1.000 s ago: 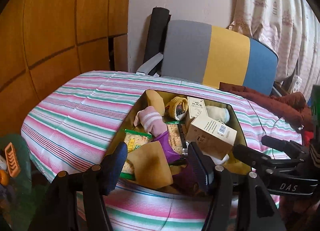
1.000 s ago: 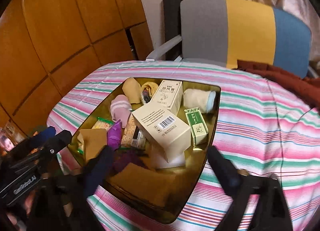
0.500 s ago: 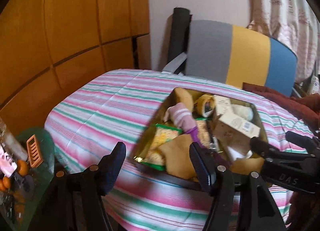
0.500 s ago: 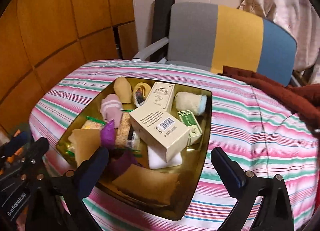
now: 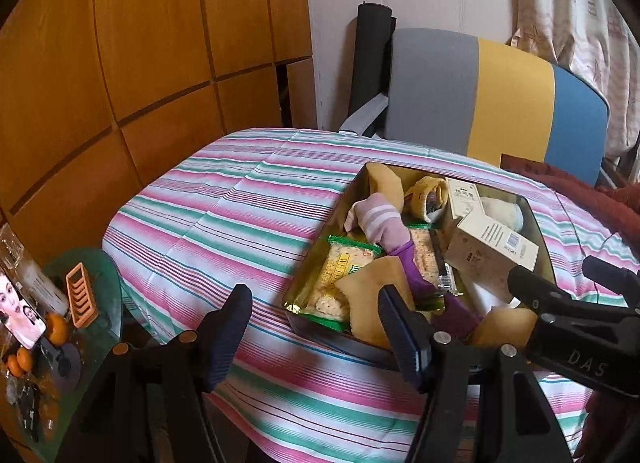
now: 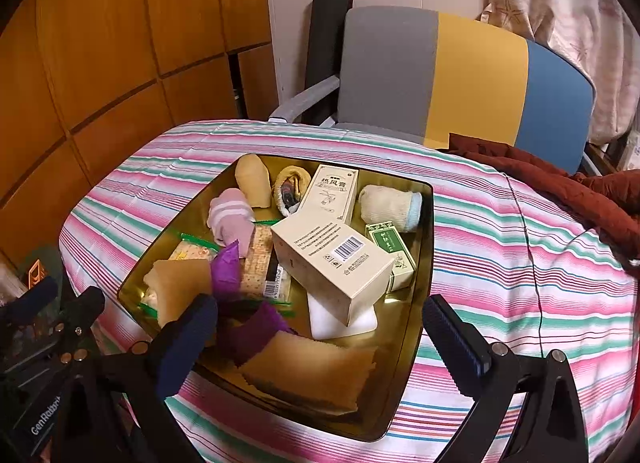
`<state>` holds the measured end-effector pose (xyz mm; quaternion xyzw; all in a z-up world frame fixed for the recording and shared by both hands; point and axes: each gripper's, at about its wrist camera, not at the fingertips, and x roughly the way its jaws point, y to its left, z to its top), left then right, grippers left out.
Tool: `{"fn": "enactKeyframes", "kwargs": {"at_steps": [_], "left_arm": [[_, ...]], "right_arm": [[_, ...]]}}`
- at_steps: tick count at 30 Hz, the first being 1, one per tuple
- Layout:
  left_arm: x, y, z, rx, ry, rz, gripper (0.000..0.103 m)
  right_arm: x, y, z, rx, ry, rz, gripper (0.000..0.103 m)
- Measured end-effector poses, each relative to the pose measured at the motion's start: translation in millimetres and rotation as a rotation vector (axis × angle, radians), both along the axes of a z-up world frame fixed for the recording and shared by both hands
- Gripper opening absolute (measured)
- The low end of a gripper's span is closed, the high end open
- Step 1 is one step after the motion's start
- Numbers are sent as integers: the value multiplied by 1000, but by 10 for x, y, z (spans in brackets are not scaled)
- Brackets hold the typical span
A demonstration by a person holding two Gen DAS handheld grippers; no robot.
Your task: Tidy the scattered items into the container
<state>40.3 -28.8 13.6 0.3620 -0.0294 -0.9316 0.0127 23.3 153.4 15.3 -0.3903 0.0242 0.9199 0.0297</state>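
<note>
Both of our grippers have drawn back from the gold tray since a second ago, and the left one has swung toward the left edge of the desk, so more striped cloth now shows in its view. At the far left, beside the desk, a glass side table [image 5: 105,295] carries an orange rack [image 5: 81,295] and some oranges [image 5: 56,329]. Our left gripper [image 5: 314,333] hovers over the near edge of the desk [image 5: 224,219] with its jaws apart and nothing between them, just left of the tray's near left corner. The gold tray [image 6: 425,263] sits on the striped desk, and the items lie inside it: a pink striped sock [image 6: 230,217] and a cracker packet [image 5: 340,275] toward its left side, a purple cloth [image 6: 226,269] and tan cloths [image 6: 308,367] along the near side, a large beige box [image 6: 334,263] tilted across the middle, then a green box [image 6: 392,249] and a cream sock [image 6: 390,203] toward the right. Our right gripper [image 6: 320,337] hangs over the tray's near edge, jaws wide apart and empty. A dark red garment [image 6: 560,187] lies at the desk's far right corner, before a grey, yellow and blue chair [image 6: 460,75].
</note>
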Motion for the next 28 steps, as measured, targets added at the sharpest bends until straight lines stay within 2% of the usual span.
{"fn": "enactKeyframes", "kwargs": {"at_steps": [23, 26, 28], "left_arm": [[-16, 65, 18, 12, -3, -10, 65], [-9, 68, 23, 20, 6, -9, 55], [-8, 95, 22, -2, 11, -13, 54]], "right_arm": [[4, 2, 9, 4, 15, -34, 103], [0, 3, 9, 7, 16, -35, 103], [-2, 7, 5, 7, 14, -37, 103]]}}
